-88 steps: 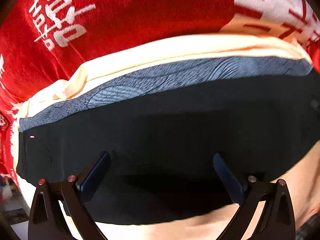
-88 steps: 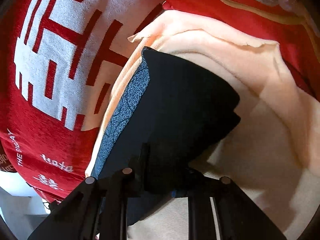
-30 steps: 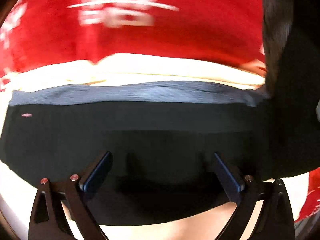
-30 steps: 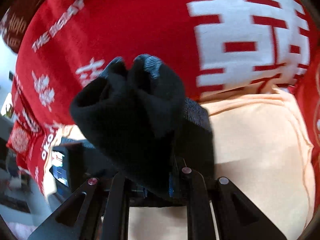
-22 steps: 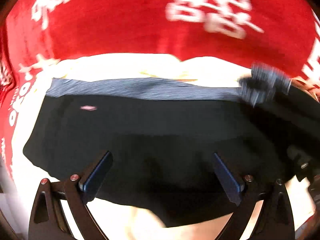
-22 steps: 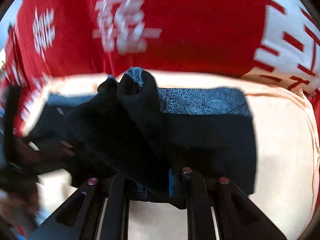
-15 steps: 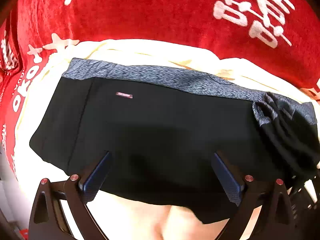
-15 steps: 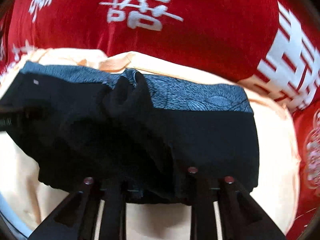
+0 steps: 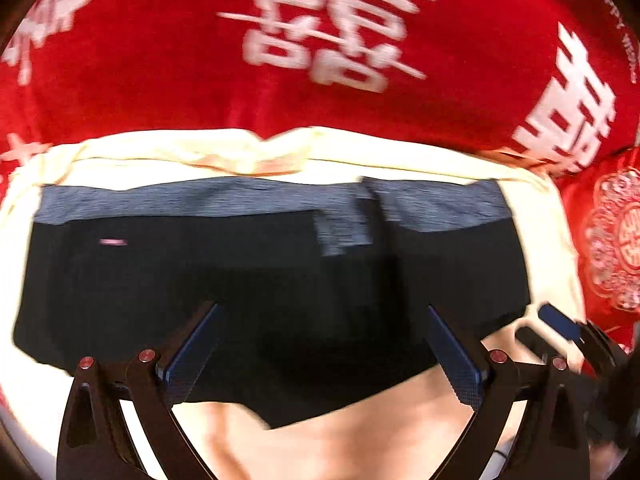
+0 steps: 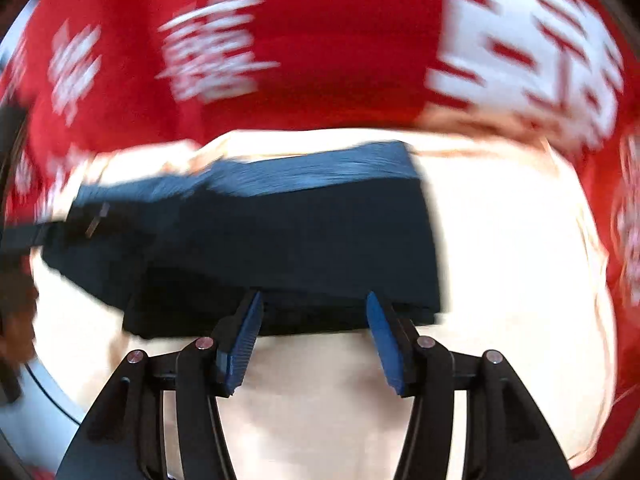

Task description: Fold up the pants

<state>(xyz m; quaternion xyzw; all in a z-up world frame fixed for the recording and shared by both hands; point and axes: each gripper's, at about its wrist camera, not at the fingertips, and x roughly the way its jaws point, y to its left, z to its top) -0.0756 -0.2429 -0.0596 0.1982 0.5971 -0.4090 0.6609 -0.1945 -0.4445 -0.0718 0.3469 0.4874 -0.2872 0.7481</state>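
The black pants (image 9: 248, 292) with a grey-blue waistband (image 9: 224, 200) lie folded flat on a cream cloth (image 9: 360, 436). A folded-over layer covers their right part, its edge near the middle. My left gripper (image 9: 322, 344) hovers above the pants' near edge, open, with nothing between its pads. In the right wrist view the pants (image 10: 304, 244) lie as a dark block. My right gripper (image 10: 314, 328) is just off their near edge, its jaws opening, with nothing between the blue pads (image 10: 242, 344). The right gripper's fingers (image 9: 560, 324) also show at the left wrist view's right edge.
A red blanket (image 9: 168, 80) with white characters spreads beyond the cream cloth (image 10: 512, 264). A red cushion with a round ornament (image 9: 616, 240) lies to the right. A pale floor strip (image 10: 52, 384) shows at the lower left.
My right gripper carried the bunched end of the pants over, laid it on the rest, then let go and pulled back. The left gripper stayed open and rose a little.
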